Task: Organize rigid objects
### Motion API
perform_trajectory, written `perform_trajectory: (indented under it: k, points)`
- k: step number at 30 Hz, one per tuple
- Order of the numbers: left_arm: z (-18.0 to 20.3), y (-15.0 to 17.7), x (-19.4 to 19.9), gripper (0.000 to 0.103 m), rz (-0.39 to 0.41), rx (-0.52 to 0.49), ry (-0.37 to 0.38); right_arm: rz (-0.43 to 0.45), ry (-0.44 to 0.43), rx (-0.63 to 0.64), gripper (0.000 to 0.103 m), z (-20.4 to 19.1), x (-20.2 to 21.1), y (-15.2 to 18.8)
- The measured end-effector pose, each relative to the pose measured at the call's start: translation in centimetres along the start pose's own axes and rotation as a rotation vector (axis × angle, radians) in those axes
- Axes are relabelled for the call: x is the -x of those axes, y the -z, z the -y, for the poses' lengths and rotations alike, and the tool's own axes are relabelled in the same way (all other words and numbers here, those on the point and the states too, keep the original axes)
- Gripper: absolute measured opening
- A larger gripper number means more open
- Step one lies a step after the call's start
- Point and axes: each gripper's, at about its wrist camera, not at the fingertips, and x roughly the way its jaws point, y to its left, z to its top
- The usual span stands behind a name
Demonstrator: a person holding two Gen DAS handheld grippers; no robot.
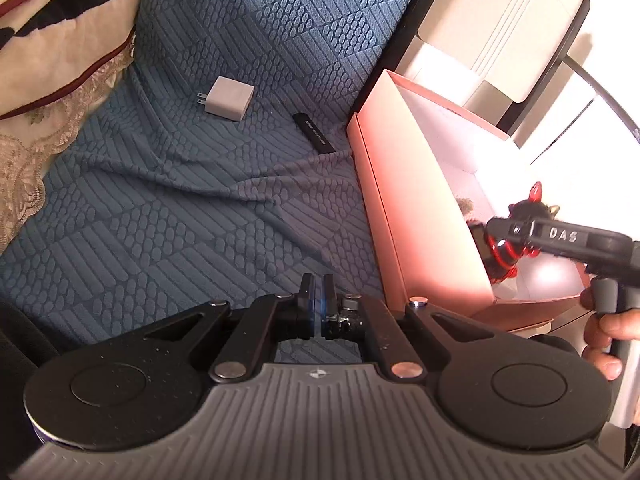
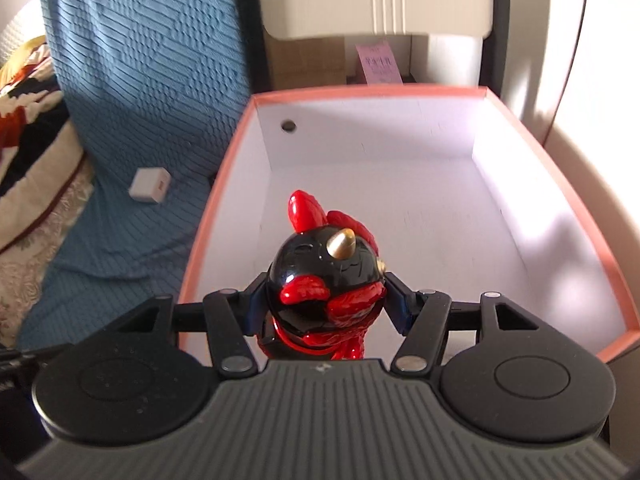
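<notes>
**Desk:** What is happening here?

**Photographer:** The right gripper (image 2: 325,300) holds a glossy black-and-red figurine with a small gold horn (image 2: 324,276), its jaws closed on either side of the round head. It hangs above the near end of an open salmon-pink cardboard box with a white interior (image 2: 224,168). I judge this to be the placing step: the toy is over the box but not yet set on its floor.

**Desk:** And the other hand?

**Photographer:** The left gripper (image 1: 319,300) has its jaws pressed together with nothing between them, poised over the textured blue bedspread (image 1: 180,208).

**Desk:** What comes next?

**Photographer:** Likely lowering the figurine to the box floor, then parting the jaws. The head is round and slick, so it could roll or tip once let go.

**Desk:** Do the two views differ?

**Photographer:** Yes. The left wrist view shows a slim black rectangular bar with pale lettering (image 1: 314,134) lying on the bedspread near the box's outer wall; the right wrist view does not show it. Both show the white square plug-in charger (image 1: 228,98) on the bedspread, well apart from the box. Only the right wrist view shows the box floor, bare apart from the toy above it. Those two items look still to be gathered.
</notes>
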Motion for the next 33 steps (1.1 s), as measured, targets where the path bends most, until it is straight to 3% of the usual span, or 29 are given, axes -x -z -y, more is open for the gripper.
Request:
perform_trajectory:
  k: [14,21,33]
  points:
    - [0.0,-0.6,1.4,0.002,0.022,0.031,0.004,-0.029,-0.001,-0.04,0.065,0.9,-0.8,0.6]
    - [0.1,-1.4,3.4,0.008,0.065,0.032,0.019,0.025,-0.012,-0.022,0.062,0.2,1.2,-0.4]
    - [0.7,-2.6,7.6,0.011,0.163,0.002,0.014,0.135,-0.145,0.078,0.062,-4.1,6.2,-1.5]
